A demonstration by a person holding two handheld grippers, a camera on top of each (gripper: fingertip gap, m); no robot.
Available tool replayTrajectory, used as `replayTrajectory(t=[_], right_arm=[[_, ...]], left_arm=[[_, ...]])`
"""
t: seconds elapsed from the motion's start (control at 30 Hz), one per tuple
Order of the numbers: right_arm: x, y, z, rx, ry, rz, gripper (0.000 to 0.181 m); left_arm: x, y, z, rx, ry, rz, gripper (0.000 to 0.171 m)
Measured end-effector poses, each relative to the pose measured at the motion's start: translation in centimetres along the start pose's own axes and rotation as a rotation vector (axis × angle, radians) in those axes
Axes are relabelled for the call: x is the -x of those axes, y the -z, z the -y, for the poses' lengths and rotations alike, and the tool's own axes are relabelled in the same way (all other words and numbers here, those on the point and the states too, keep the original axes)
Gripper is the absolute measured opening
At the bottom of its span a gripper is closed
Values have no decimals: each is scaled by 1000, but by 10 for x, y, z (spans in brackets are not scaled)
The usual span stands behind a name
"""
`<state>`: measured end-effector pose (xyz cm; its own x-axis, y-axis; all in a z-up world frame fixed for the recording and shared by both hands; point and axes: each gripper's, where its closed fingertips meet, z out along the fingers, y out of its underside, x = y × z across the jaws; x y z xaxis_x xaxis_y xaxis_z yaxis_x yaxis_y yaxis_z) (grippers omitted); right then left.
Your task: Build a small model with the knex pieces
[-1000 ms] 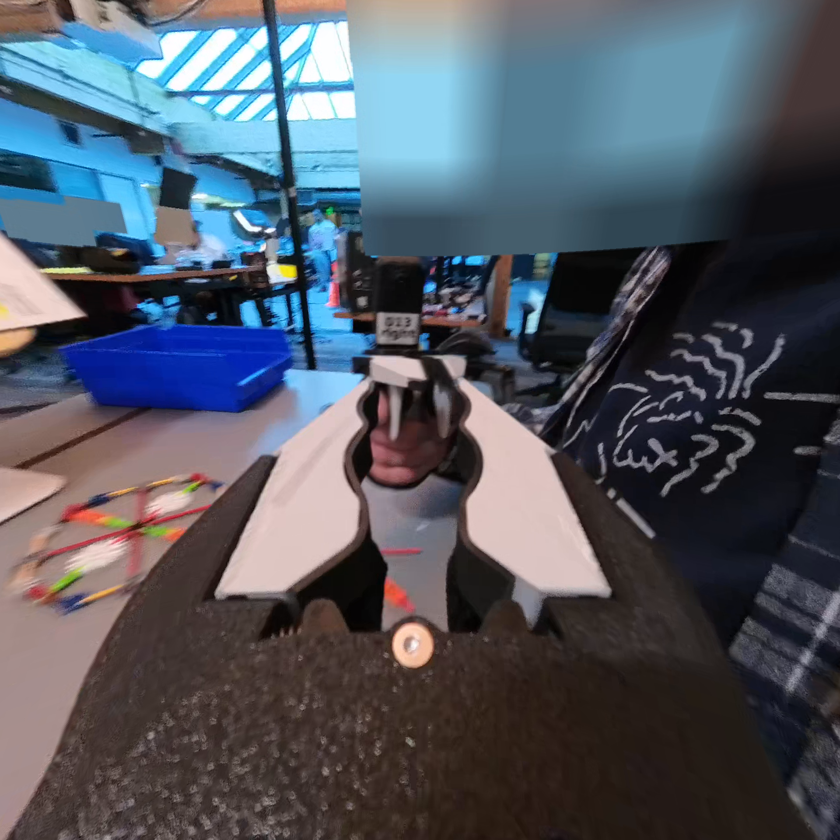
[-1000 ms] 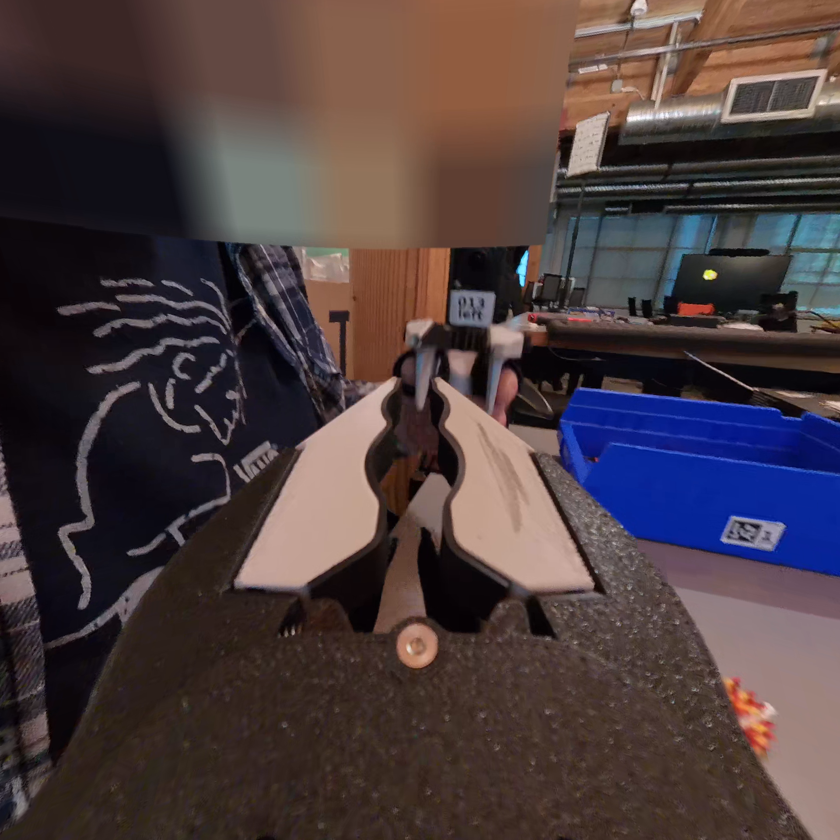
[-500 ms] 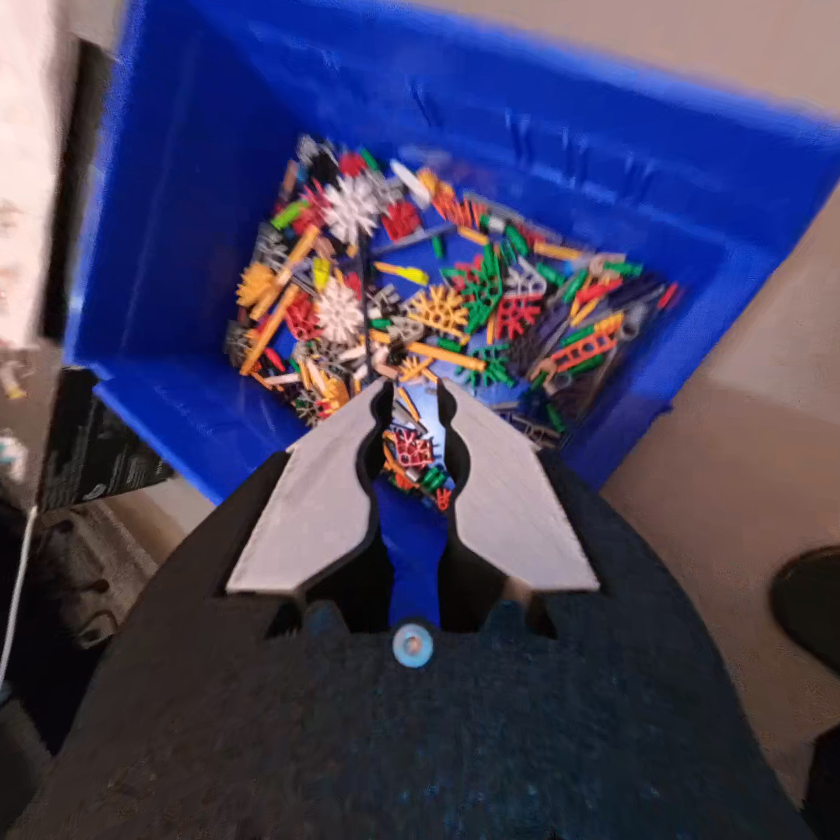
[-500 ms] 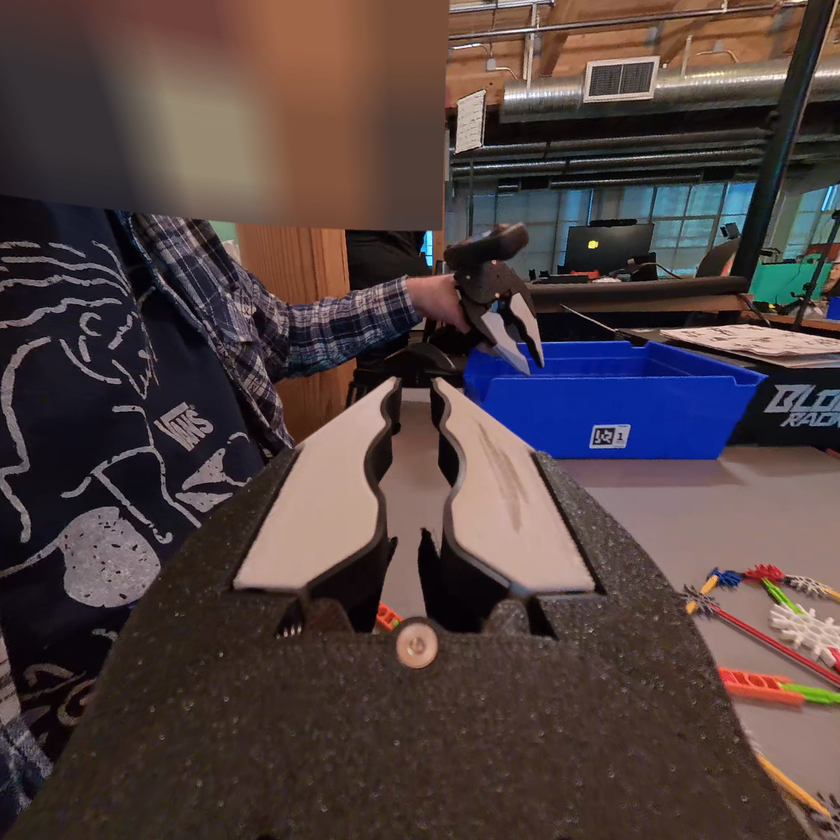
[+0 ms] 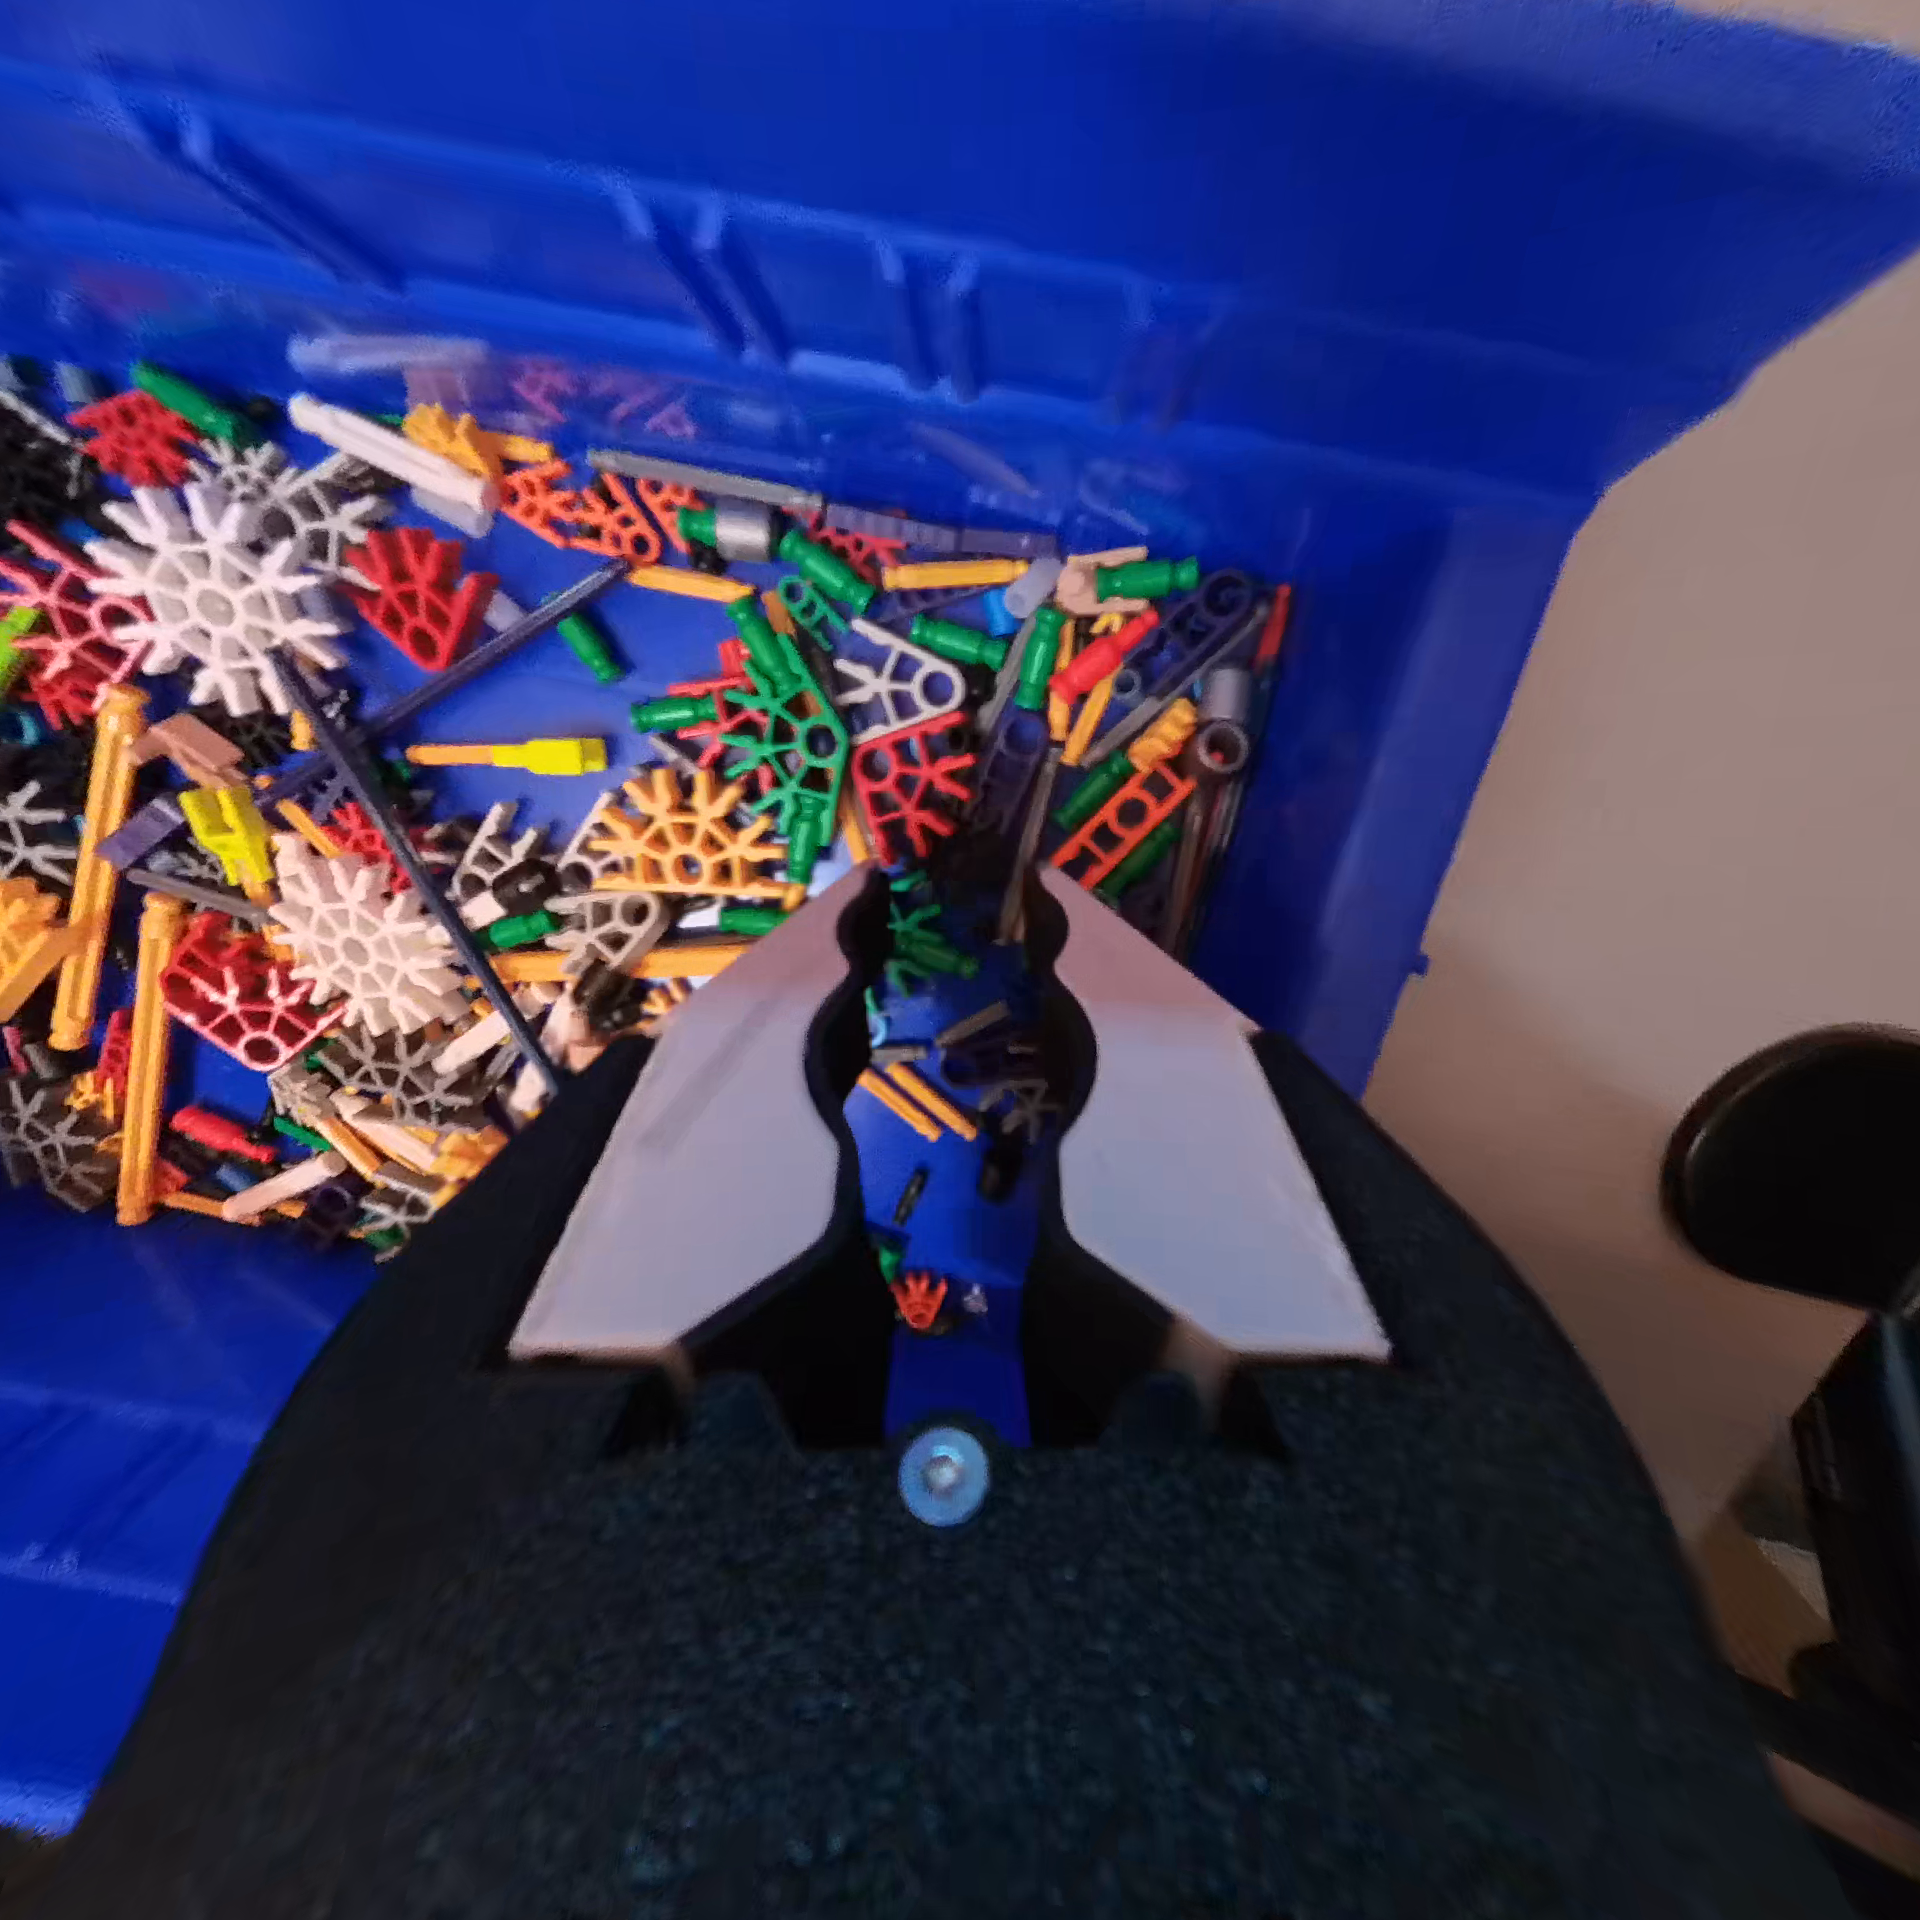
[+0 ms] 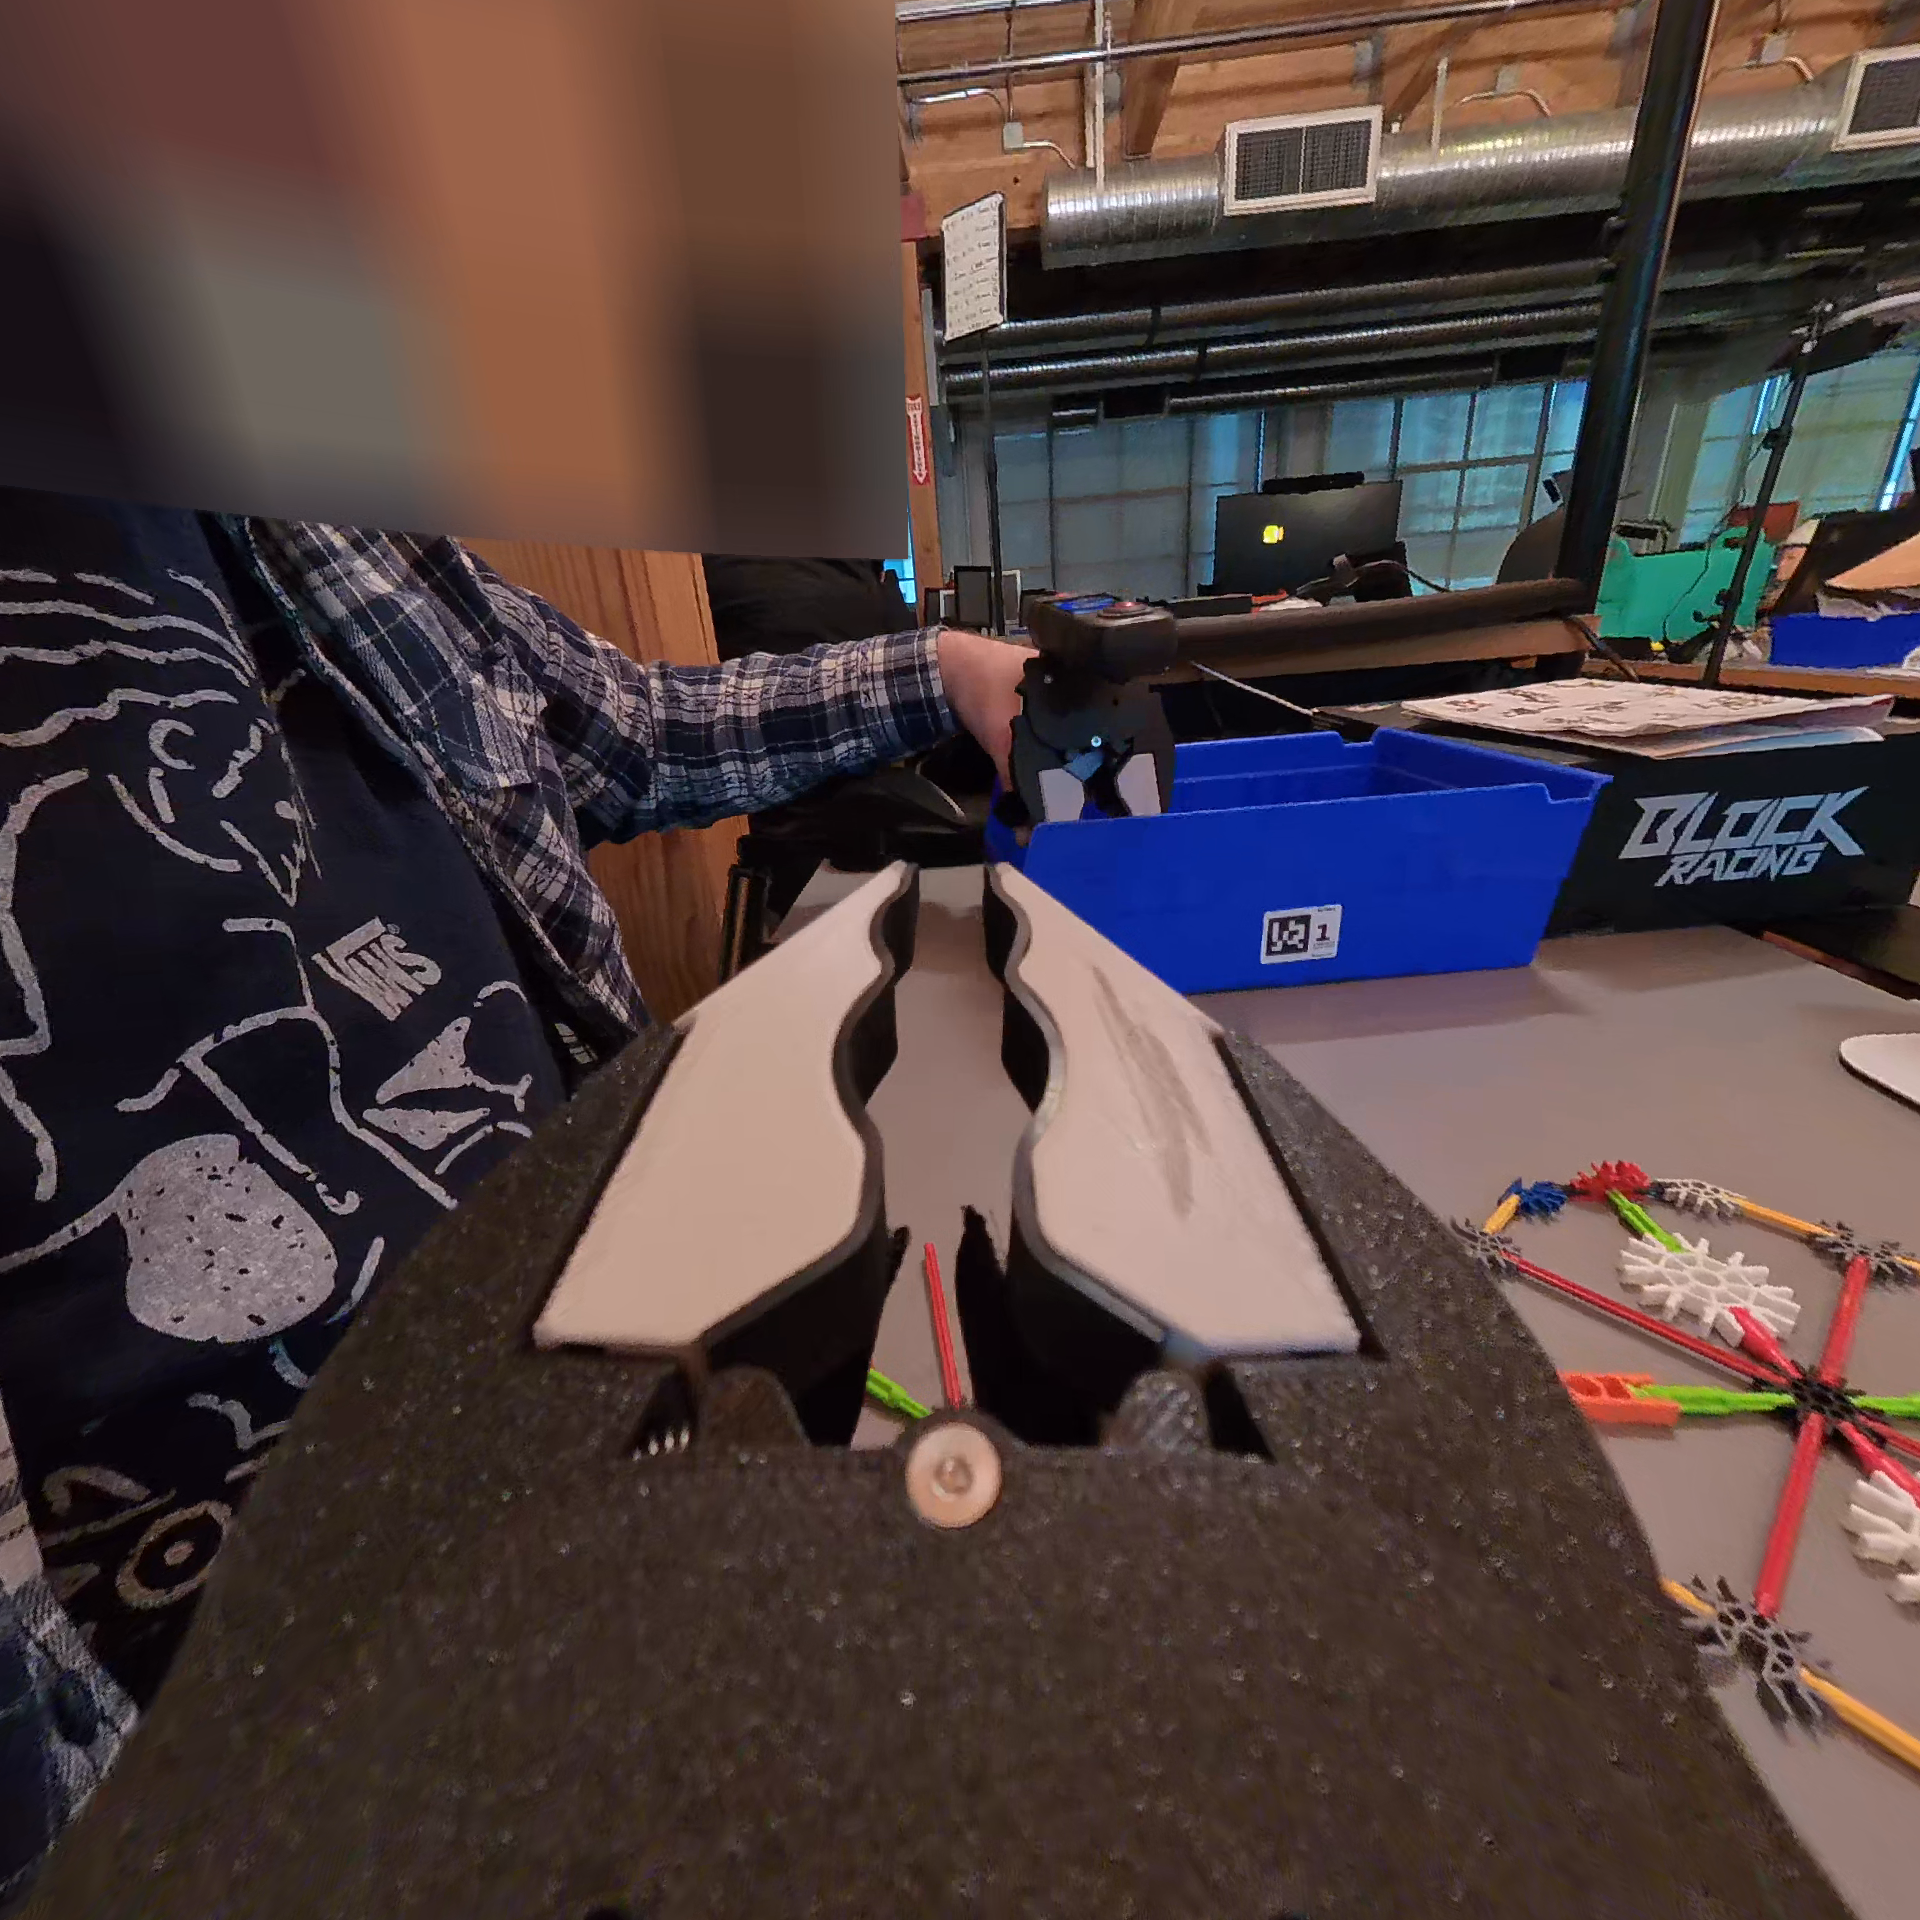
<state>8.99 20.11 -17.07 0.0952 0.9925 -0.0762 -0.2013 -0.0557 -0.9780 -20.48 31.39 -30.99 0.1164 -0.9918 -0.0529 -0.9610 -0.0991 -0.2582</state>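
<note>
Both pairs of jaws stand parted and empty: the left gripper [image 5: 951, 883] hangs tips-down over the right end of the blue bin [image 5: 935, 208], just above its heap of plastic construction-toy pieces [image 5: 623, 790] — rods, snowflake-shaped connectors and fan-shaped ones — while the right gripper [image 6: 948, 883] hovers over the grey table [image 6: 1507, 1049], with a red rod [image 6: 940, 1320] lying under its gap and a flat rod-and-connector assembly [image 6: 1766, 1382] beside it. The loose pieces look light, stiff and smooth — likely to slide or tangle with neighbours — so a rod is probably best pinched mid-shaft, a connector across its flat faces.
</note>
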Motion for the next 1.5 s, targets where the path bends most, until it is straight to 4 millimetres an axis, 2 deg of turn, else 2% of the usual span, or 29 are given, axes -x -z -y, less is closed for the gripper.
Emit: replayTrajectory(t=[0.1,0.17,0.23,0.33,0.43,0.6,0.67,0.7,0.8,0.9,1.07,1.13,1.23,1.37,1.43,1.5], right_arm=[[-5,1,-4,9,-11,-14,11],[-9,2,-6,15,-17,-28,11],[-12,4,-7,16,-24,-39,11],[-14,6,-7,13,-30,-48,11],[-16,7,-8,14,-38,-53,11],[-17,6,-10,22,-41,-56,11],[-18,7,-10,21,-40,-59,11],[-18,7,-10,21,-40,-61,11],[-18,8,-9,21,-39,-62,11],[-18,8,-8,23,-35,-63,11],[-17,9,-6,15,-35,-61,11],[-17,9,-7,20,-37,-60,11],[-19,9,-9,25,-39,-65,11],[-21,10,-10,25,-44,-75,11],[-22,10,-11,28,-47,-78,11],[-23,10,-12,31,-50,-80,11]], left_arm=[[25,-2,-13,88,19,123,25],[42,7,-14,85,41,203,23],[38,17,-8,35,38,166,26],[7,23,-1,-18,21,-7,27],[-7,19,-21,125,-22,-52,24],[-18,5,-32,229,-56,-116,13],[-16,3,-31,241,-72,-104,10],[-12,4,-29,239,-71,-89,3],[28,8,-17,208,-43,113,3],[38,19,-14,177,-19,154,21],[17,24,-3,97,-51,39,25],[1,20,4,72,-115,-19,33],[-8,9,12,69,-161,-41,37],[-11,-3,23,40,-168,-66,36],[-7,-10,20,65,-168,-56,33],[-3,-12,17,79,-137,-50,21]])
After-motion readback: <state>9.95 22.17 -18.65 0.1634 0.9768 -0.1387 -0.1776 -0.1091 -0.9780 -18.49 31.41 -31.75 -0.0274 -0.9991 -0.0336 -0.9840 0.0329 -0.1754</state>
